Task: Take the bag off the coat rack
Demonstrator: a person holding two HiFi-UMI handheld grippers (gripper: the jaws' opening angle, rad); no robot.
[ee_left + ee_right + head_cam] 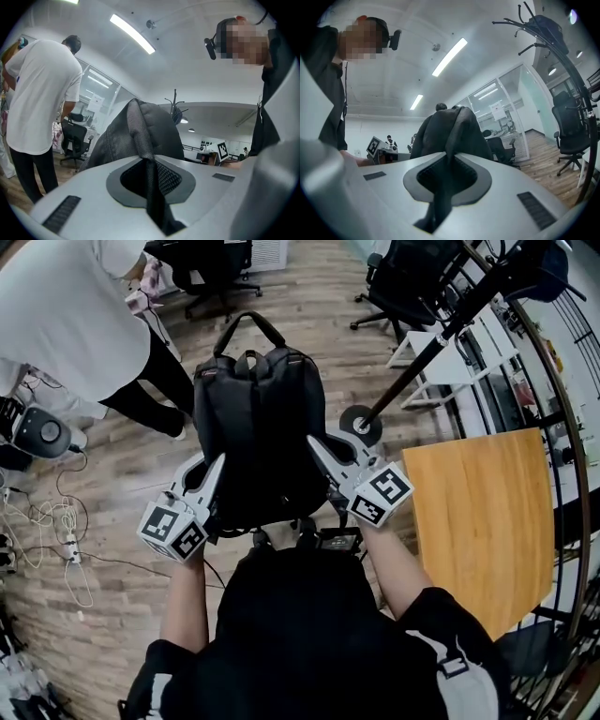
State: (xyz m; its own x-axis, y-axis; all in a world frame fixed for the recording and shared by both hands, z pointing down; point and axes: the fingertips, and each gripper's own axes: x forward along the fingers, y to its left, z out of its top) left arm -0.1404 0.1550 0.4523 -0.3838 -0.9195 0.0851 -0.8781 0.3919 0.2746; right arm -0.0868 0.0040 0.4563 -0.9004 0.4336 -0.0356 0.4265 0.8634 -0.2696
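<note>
Left gripper (150, 174) jaws pinched narrow on a mesh strap of the black fabric backpack (258, 418). My right gripper (443, 177) jaws do likewise on its other side. Backpack hangs between them at 12 o'clock, off the black metal coat rack (412, 371) at 2 o'clock. Orange wooden tabletop (487, 512) at 3 o'clock.

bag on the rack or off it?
Off: the backpack hangs between the left gripper and right gripper, each shut on its fabric, apart from the coat rack.

place: office | cues: swivel chairs (568, 129), glass partitions (520, 108), strip lights (132, 33), wooden desk (483, 521)
</note>
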